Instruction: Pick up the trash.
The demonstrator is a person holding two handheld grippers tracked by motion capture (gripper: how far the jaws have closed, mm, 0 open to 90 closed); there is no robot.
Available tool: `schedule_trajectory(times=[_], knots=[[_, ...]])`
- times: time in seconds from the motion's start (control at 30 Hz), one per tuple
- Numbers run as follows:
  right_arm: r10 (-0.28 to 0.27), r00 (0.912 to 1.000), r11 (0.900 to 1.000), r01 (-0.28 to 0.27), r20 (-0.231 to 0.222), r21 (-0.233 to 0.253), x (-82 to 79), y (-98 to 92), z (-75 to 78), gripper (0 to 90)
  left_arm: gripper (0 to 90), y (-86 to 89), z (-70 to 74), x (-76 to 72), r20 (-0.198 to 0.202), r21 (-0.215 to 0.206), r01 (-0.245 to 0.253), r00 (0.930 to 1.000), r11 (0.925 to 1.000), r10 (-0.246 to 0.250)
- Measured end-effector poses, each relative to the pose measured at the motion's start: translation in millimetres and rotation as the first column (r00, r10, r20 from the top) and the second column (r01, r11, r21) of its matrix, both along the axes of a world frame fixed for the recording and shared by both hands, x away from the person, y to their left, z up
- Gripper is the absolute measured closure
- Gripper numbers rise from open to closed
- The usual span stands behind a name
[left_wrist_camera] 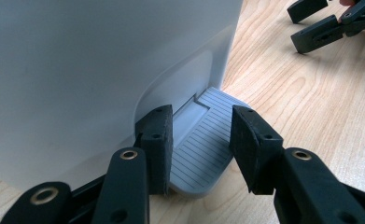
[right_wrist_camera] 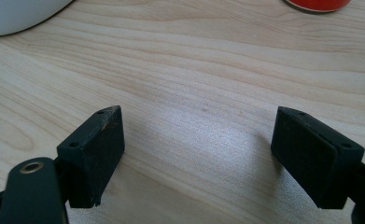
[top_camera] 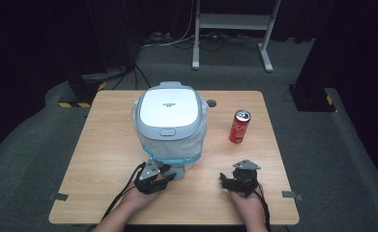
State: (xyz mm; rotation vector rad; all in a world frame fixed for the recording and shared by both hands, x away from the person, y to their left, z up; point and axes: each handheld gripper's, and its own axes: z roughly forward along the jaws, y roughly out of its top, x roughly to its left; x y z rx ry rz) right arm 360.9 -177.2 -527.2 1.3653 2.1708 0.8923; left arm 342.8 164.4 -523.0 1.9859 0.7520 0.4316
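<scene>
Left gripper (left_wrist_camera: pixel 201 140) spread wide, straddling the grey foot pedal (left_wrist_camera: pixel 203 144) at the pedal bin's (top_camera: pixel 171 123) base, ready to press; right gripper (right_wrist_camera: pixel 196 158) released, idling over bare table (right_wrist_camera: pixel 208 70).

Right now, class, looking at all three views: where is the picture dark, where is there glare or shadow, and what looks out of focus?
High view: the table is evenly lit and the surroundings are dark. Left gripper view: the bin wall is soft and featureless, while its ribbed pedal is sharp. Right gripper view: a pale sheen lies on the wood between the right tool jaws, with soft shadows beside them; the red can edge is blurred.
</scene>
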Motion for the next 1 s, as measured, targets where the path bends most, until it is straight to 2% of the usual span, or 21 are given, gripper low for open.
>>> schedule_trajectory(times=[0.67, 1.0], knots=[[-0.002, 1.0, 1.0, 0.002, 0.001, 0.0, -0.2, 0.2, 0.0, 17.3, 59.1, -0.1, -0.4, 2.4, -0.02, 0.007, 0.012, 0.9997, 0.9999, -0.012], [-0.002, 1.0, 1.0, 0.002, 0.001, 0.0, -0.3, 0.2, 0.0, 17.3, 59.2, -3.8, -0.6, 3.8, -0.027, 0.044, 0.015, 0.9995, 0.9989, -0.014]])
